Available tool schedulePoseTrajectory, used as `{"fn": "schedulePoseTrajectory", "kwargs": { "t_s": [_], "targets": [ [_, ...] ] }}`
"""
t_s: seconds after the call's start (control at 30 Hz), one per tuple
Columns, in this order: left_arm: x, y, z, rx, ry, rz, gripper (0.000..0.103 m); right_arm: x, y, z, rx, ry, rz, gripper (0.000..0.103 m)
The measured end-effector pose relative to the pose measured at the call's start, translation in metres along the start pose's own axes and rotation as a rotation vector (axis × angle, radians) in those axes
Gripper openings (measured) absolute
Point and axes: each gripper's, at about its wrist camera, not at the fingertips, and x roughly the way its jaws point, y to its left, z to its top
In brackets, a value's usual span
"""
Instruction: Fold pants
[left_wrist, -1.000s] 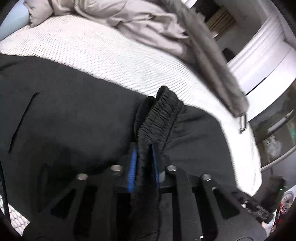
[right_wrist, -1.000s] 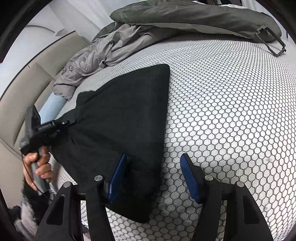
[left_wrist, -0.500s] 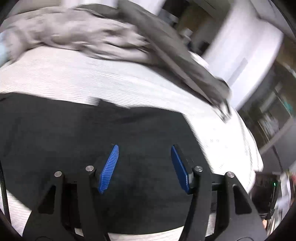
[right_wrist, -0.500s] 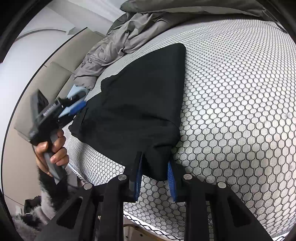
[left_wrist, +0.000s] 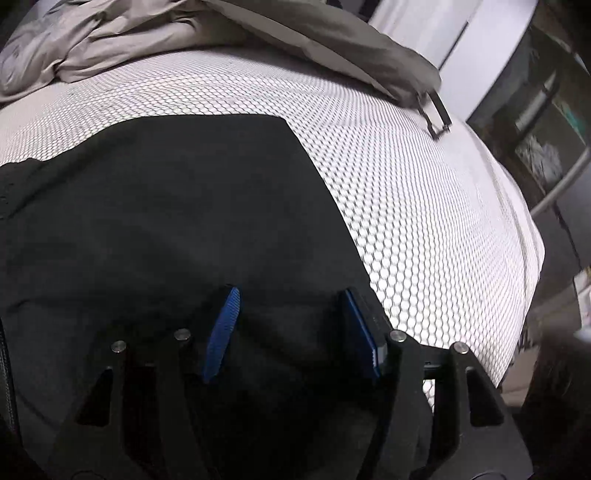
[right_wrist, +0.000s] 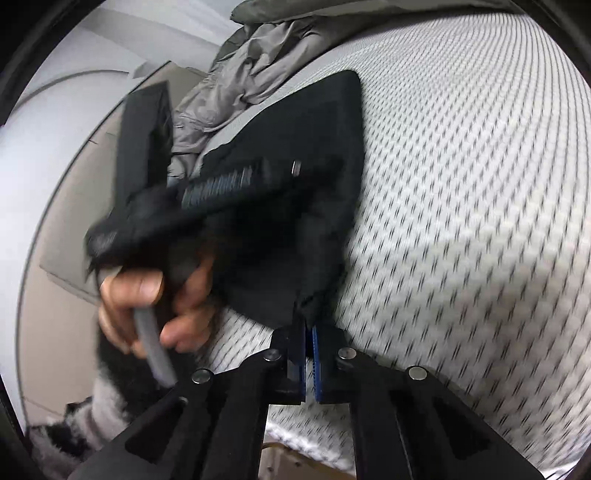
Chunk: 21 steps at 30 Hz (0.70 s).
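Observation:
Black pants (left_wrist: 166, 221) lie spread on the white honeycomb mattress (left_wrist: 424, 203). My left gripper (left_wrist: 291, 325) hovers over their near right part. It is open, its blue pads wide apart, with only flat cloth below them. In the right wrist view my right gripper (right_wrist: 308, 332) is shut on the near corner of the pants (right_wrist: 295, 147), which bunches up between the pads. A hand (right_wrist: 147, 295) holds the left gripper's black body (right_wrist: 229, 184), blurred, above the pants' left side.
Crumpled grey bedding (left_wrist: 129, 40) lies along the mattress's far side, with a strap buckle (left_wrist: 436, 114) at its right end. A white cabinet and dark shelves (left_wrist: 546, 122) stand beyond the right edge. A beige headboard (right_wrist: 74, 221) is at the left.
My left gripper let go of the elastic waistband, opened and swept to the right across the pants. My right gripper closed on the pants' near corner.

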Motion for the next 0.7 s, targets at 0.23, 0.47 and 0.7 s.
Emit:
{"fn": "schedulePoseTrajectory", "kwargs": {
  "t_s": [0.23,0.47,0.7],
  "targets": [
    [-0.016,0.012,0.007,-0.073,-0.016,-0.066,0.056,-0.015,0.015,-0.017,-0.082,0.068,0.008,0.012],
    [-0.042,0.01,-0.014,0.01,-0.053,-0.046,0.057,-0.053,-0.001,0.008,0.02,-0.146,0.014,0.036],
    [-0.015,0.014,-0.012,-0.018,-0.022,-0.024,0.057,-0.022,-0.026,0.012,0.122,-0.091,0.058,0.004]
  ]
}}
